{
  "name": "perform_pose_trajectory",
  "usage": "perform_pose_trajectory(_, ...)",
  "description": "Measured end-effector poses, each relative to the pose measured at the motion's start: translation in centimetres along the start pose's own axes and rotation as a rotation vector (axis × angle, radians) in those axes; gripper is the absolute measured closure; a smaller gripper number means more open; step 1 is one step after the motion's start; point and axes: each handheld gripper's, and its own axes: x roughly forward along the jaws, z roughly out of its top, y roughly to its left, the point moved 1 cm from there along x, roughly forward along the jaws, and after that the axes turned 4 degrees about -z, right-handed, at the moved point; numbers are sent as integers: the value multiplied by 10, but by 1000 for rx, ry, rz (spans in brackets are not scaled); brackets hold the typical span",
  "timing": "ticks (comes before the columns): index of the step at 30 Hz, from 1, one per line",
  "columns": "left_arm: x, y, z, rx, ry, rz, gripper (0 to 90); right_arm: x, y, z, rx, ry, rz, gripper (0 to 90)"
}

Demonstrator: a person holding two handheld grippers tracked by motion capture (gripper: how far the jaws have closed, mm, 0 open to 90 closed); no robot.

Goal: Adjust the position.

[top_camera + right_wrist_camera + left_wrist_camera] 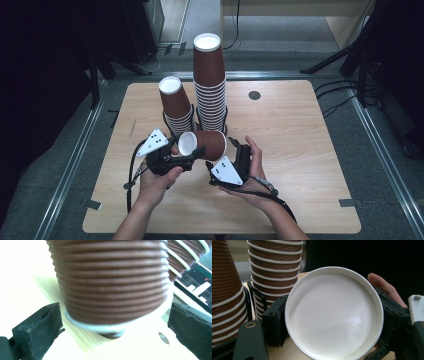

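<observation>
A brown ribbed paper cup lies on its side just above the wooden table, between both hands. Its white base faces the left gripper view. My left gripper is shut on that narrow end, with a black pad pressed against the base rim. My right gripper stands at the cup's wide end. In the right gripper view the rim sits between two spread fingers, with a gap on the right side.
Two upside-down stacks of the same cups stand just behind, a tall one and a shorter, leaning one, each in a black wire holder. A small dark round hole marks the table farther back. Dark stands flank the table.
</observation>
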Motion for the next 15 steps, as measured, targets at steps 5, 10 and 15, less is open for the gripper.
perform_pose_trajectory(5, 0, 2, 1, 3, -11, 15, 230, -7, -7, -1, 39, 1, -26, 0)
perform_pose_trajectory(10, 0, 4, 2, 12, -20, 33, 229, -14, -15, -3, 221, 28, -59, 0)
perform_pose_trajectory(15, -3, 7, 3, 3, -44, 46, 229, -17, -18, -8, 365, 49, -51, 0)
